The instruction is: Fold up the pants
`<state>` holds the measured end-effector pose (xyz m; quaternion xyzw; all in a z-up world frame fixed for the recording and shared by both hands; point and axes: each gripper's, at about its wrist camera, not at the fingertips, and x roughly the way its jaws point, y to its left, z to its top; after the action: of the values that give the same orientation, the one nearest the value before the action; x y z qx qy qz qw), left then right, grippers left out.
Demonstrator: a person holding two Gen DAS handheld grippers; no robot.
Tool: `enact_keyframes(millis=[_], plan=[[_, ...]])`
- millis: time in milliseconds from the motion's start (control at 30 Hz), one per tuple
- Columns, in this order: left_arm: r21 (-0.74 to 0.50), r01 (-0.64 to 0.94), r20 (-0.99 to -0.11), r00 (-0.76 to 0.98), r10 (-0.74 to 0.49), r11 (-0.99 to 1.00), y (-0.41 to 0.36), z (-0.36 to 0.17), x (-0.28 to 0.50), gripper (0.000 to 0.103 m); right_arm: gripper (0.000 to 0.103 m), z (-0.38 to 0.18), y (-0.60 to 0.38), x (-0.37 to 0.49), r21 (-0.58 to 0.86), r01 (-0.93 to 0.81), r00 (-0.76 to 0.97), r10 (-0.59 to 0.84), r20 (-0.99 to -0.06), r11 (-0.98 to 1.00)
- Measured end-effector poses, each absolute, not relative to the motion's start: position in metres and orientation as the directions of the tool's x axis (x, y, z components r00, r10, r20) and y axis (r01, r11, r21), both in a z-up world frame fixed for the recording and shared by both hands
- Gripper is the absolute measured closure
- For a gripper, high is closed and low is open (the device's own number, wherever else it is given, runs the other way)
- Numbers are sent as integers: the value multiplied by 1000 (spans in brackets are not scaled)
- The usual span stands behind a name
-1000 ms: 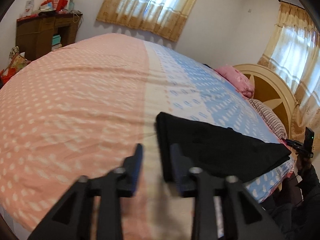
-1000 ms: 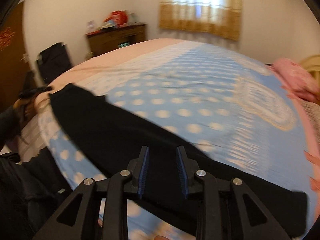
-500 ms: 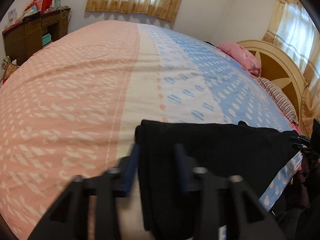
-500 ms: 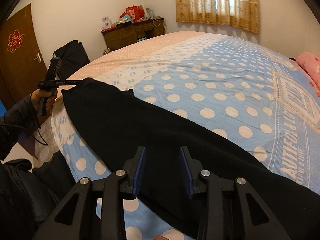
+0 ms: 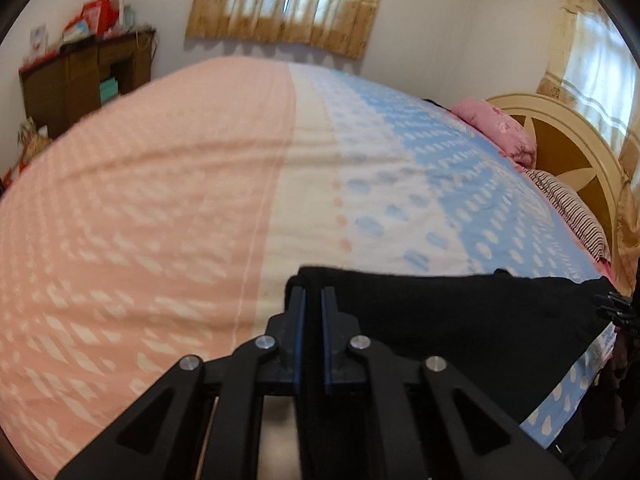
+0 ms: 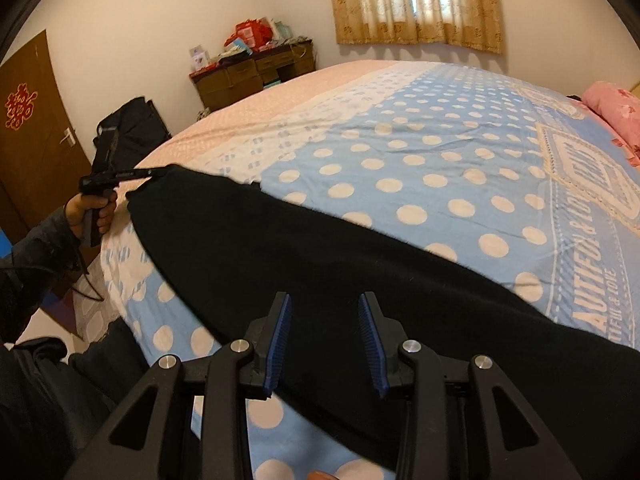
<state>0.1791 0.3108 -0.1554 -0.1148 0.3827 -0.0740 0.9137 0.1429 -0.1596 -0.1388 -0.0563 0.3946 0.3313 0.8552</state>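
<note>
Black pants (image 5: pixel 440 320) lie stretched along the near edge of the bed, folded lengthwise. In the left wrist view my left gripper (image 5: pixel 313 300) is shut on the left end of the pants. In the right wrist view the pants (image 6: pixel 320 264) run across the blue dotted cover, and the left gripper (image 6: pixel 148 172) shows far left pinching their end. My right gripper (image 6: pixel 324 308) is open, its blue pads just above the middle of the pants, holding nothing.
The bed cover (image 5: pixel 160 200) is pink on one side and blue (image 6: pixel 440 160) on the other. A pink pillow (image 5: pixel 500 128) and headboard (image 5: pixel 568 148) stand at the right. A wooden desk (image 6: pixel 256 76) and a black bag (image 6: pixel 132 128) stand beyond the bed.
My left gripper moved onto the pants' end and closed on it. My right gripper stayed open over the pants' middle and steadied.
</note>
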Motion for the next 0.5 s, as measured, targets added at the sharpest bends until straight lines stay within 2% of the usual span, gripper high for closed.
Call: enact_keyframes(millis=[200,233,367,433,500], plan=[[-277,54,-682,692,-236,959,314,-154,165,91,65,-160,-142,130,128,-670,386,490,-782,731],[-278,50,-684,691,-234,959,315,-153,162,88,65,-165,-139,127,115,-677,381,480,-791,727],[-274,10,-658,727,-195,962,322,-140,143,85,65,-184,-134,118,124,-680,322,447,-835,723],[-267,-9,-638,751,-170,964,322,-134,133,68,65,-195,-133,117,116,-671,310,419,-854,732],[-274,-3,-616,768,-173,962,313,-127,124,57,65,-195,-135,114,121,-666,317,426,-847,736]])
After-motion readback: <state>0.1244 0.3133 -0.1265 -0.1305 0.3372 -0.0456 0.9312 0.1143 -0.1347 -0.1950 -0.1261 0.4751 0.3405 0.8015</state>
